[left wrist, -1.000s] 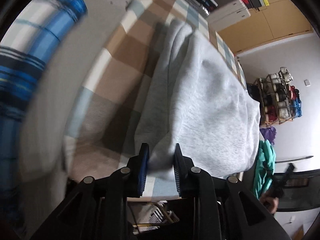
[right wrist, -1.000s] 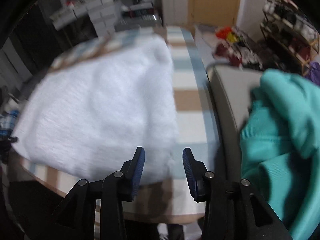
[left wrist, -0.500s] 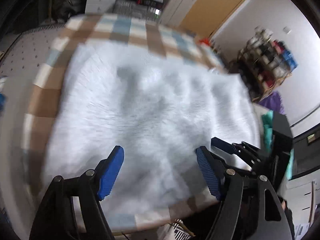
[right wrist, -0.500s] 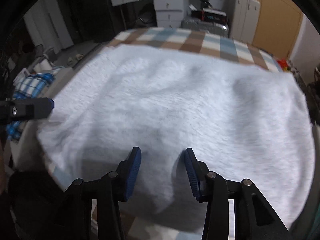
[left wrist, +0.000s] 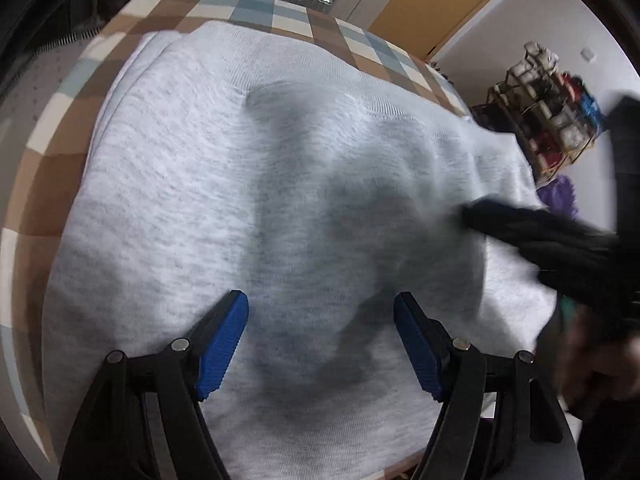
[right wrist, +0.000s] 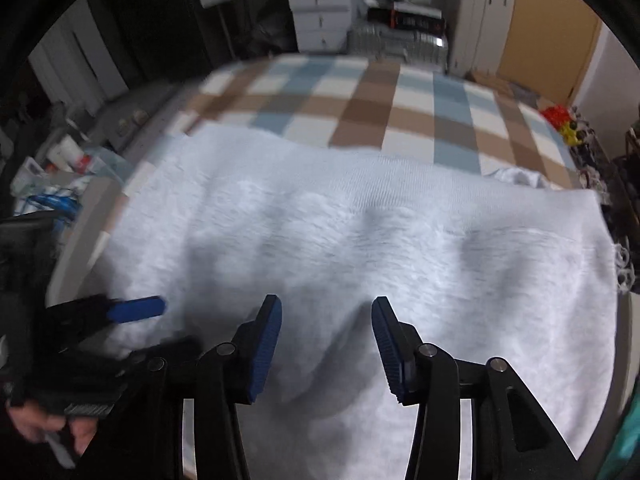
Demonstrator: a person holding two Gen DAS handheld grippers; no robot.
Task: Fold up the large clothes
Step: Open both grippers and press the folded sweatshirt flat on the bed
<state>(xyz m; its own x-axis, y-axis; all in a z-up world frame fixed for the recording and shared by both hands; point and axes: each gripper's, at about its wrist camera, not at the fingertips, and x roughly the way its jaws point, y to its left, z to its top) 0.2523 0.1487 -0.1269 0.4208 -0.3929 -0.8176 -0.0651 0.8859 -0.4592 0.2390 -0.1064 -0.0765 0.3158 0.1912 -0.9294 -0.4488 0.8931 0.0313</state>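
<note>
- The light grey sweatshirt [left wrist: 248,184] lies spread flat over the checked cloth [right wrist: 384,100] on the bench.
- The left gripper [left wrist: 320,344] hovers above it, jaws wide apart, empty.
- The right gripper [right wrist: 326,344] likewise stands open, holding nothing.

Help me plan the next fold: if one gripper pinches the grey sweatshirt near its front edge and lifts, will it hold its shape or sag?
The grey sweatshirt would likely sag: it already lies in soft bumps across the checked cloth. Its thick knit probably makes it somewhat heavy. Both the left gripper and right gripper are open, so lifting with both seems safer.
</note>
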